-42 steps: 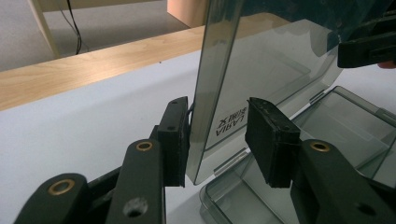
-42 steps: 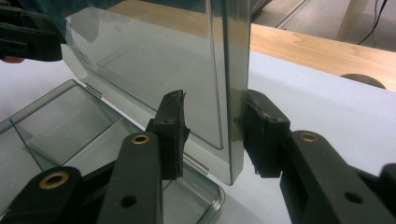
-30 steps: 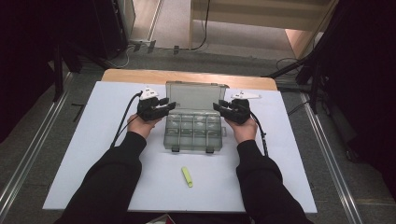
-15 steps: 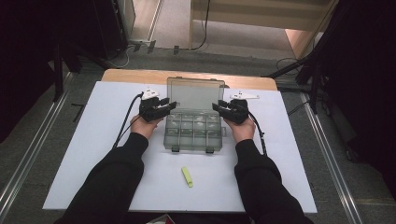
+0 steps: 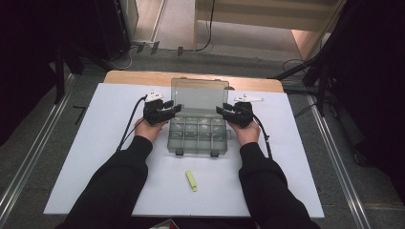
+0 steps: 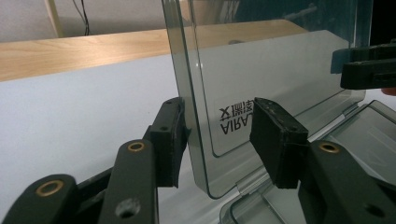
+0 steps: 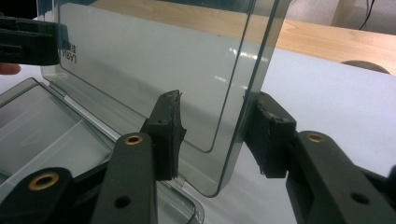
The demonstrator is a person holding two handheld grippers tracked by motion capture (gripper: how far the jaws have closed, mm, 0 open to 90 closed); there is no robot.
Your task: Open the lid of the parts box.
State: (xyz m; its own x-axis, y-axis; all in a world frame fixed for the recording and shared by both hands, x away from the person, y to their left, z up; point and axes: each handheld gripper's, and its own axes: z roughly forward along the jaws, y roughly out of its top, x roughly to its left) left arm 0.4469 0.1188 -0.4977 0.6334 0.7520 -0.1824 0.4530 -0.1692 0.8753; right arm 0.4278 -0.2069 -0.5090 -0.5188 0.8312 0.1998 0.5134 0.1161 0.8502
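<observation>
Box: the clear compartment box (image 5: 196,133) lies between your two grippers, its base flat on the white table sheet (image 5: 86,157).
Lid: the lid (image 5: 199,98) stands upright off the rear hinge, one side edge inside each pair of jaws.
Left gripper (image 6: 219,135): your jaws have just been opening; the outer pad touches or nearly touches the lid's edge, the inner pad stands clear of the panel, so nothing is clamped.
Right gripper (image 7: 215,133): also just been opening; the lid's edge sits in the gap, close to the outer pad, the inner pad off the panel.
Handling: I judge the lid light, thin, stiff and slick, likely to slip or crack under a hard pinch.
Grip point: take the thicker side rim, low toward the hinge, not the flat panel.
Nearby: a yellow-green piece (image 5: 191,180) lies behind your jaws, toward you.
</observation>
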